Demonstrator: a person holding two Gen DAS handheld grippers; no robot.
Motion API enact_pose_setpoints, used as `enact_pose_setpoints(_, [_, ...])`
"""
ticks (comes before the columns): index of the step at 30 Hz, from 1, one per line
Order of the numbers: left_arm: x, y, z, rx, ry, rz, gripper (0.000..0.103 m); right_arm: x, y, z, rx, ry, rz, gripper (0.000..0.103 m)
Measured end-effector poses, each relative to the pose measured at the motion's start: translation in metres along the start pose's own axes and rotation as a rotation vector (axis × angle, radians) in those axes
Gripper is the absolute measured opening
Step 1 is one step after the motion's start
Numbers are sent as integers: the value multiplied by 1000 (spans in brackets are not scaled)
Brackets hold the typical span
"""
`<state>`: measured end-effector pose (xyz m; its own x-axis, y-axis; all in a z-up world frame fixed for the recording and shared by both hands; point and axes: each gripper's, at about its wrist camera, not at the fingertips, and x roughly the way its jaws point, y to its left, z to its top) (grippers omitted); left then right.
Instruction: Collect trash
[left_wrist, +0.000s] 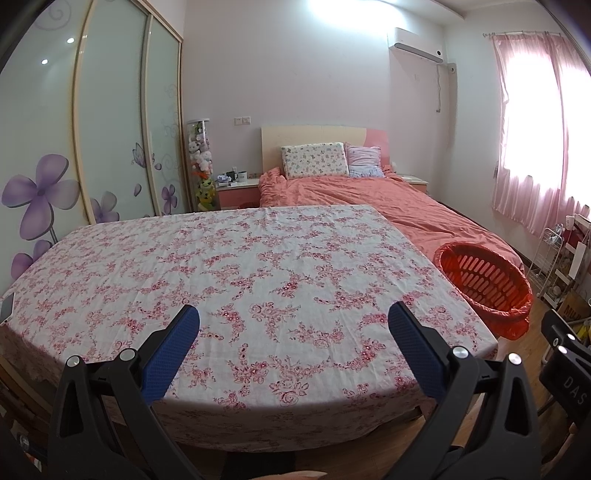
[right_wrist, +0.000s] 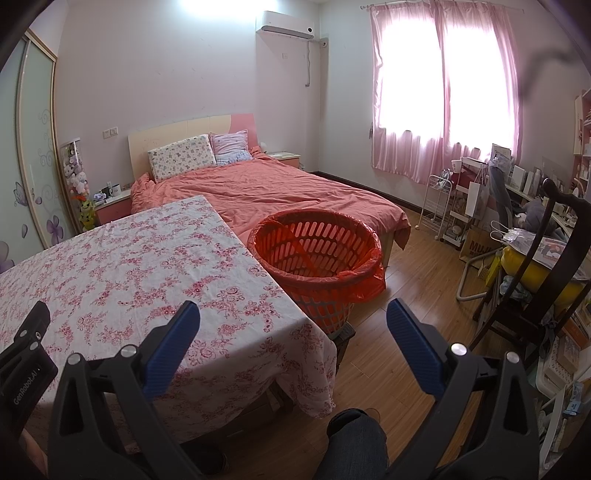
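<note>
We see a table (left_wrist: 258, 258) covered with a white cloth (right_wrist: 155, 280) with pink flowers; at its far left edge lies a small flat object (left_wrist: 6, 306), maybe a phone. Beside the table, an orange basket (right_wrist: 314, 254) stands over the wooden floor (right_wrist: 406, 332).

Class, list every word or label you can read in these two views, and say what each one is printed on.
"GenRobot.AI": on the black body of the left tongs, seen at the right view's left edge.
"DAS": on the black body of the right tongs, cut off by the frame.
"MUJ": on the brown paper bag; the rest is hidden.
Other labels: too small to read.
</note>
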<state>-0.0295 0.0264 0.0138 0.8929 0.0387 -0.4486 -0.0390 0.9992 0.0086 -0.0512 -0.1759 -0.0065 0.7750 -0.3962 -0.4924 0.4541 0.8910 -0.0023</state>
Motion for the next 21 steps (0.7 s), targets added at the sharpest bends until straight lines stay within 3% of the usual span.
enact_pose_setpoints(21, [1,4,0,3,1,5,101,0,0,1,0,2,0,99])
